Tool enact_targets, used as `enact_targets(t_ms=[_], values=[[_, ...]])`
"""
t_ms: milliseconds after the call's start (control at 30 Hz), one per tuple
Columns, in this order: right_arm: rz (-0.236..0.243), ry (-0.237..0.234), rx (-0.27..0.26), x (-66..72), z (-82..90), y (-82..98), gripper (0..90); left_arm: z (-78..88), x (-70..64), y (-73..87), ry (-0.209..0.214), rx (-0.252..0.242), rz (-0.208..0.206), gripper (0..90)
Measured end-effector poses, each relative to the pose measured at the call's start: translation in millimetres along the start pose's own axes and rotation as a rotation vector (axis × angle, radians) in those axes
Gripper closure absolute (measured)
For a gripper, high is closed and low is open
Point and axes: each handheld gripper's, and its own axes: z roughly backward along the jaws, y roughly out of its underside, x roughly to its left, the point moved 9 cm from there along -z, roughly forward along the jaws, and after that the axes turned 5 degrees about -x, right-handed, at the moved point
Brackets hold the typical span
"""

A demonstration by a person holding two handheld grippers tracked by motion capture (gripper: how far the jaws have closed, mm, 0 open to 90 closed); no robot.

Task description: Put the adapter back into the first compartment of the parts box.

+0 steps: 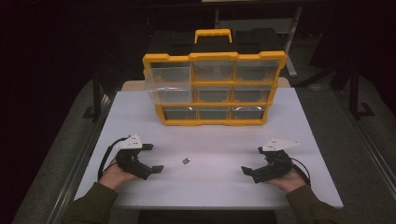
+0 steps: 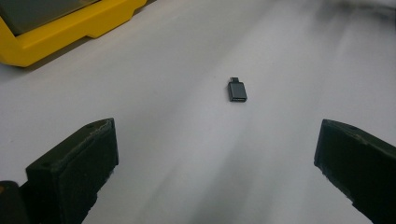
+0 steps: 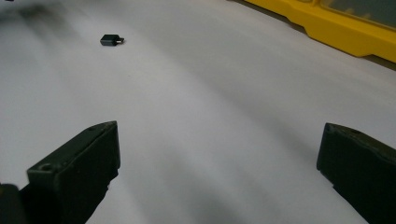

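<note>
A small dark adapter plug (image 1: 186, 161) lies on the white table (image 1: 210, 186) between my two grippers. My left gripper (image 1: 153, 157) rests at the front left, open, a short way left of the plug. In the left gripper view the plug (image 2: 237, 89) lies ahead of the wide-apart jaws. My right gripper (image 1: 253, 160) rests at the front right, open, farther from the plug. The right gripper view has the plug (image 3: 111, 39) at the far upper left. A yellow organizer (image 1: 214, 88) with clear drawers stands at the back; its top-left drawer (image 1: 169, 79) is pulled out.
The organizer's yellow base (image 2: 60, 28) edges into the left gripper view at the upper left, and the same base (image 3: 341, 28) into the right gripper view at the upper right. A black case (image 1: 210, 39) sits behind the organizer. Dark floor surrounds the table.
</note>
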Motion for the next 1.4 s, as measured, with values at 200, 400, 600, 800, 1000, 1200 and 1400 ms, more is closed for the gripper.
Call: enact_targets(t_ms=[200, 400, 600, 800, 1000, 1200, 1400], values=[[0.0, -0.007, -0.001, 0.3, -0.6, -0.9, 0.0, -0.5, -0.5, 0.2, -0.004, 0.007, 0.0, 0.0], [0.003, -0.018, 0.007, 2.5, -0.1, 1.5, 0.0, 0.4, 0.2, -7.2, -0.016, -0.014, 0.009, 0.0], [0.005, -0.006, -0.002, 3.1, -0.2, -2.3, 0.0, 0.3, -3.7, -6.8, -0.004, -0.003, 0.001, 0.0], [-0.001, -0.008, -0.004, 3.1, -1.7, -4.2, 0.0, -0.2, -4.9, -7.7, 0.005, 0.002, 0.005, 0.0], [-0.01, -0.009, -0.01, 2.0, -1.1, -5.2, 0.0, -2.5, -5.9, -12.5, 0.008, -0.003, 0.002, 0.0], [-0.009, -0.013, -0.009, 2.8, -1.1, -4.9, 0.0, -5.7, -8.9, -17.3, 0.011, 0.002, -0.009, 0.0], [-0.003, -0.016, -0.009, 4.0, -1.4, -5.2, 0.0, -9.5, -11.2, -21.0, 0.017, 0.0, -0.004, 0.0]])
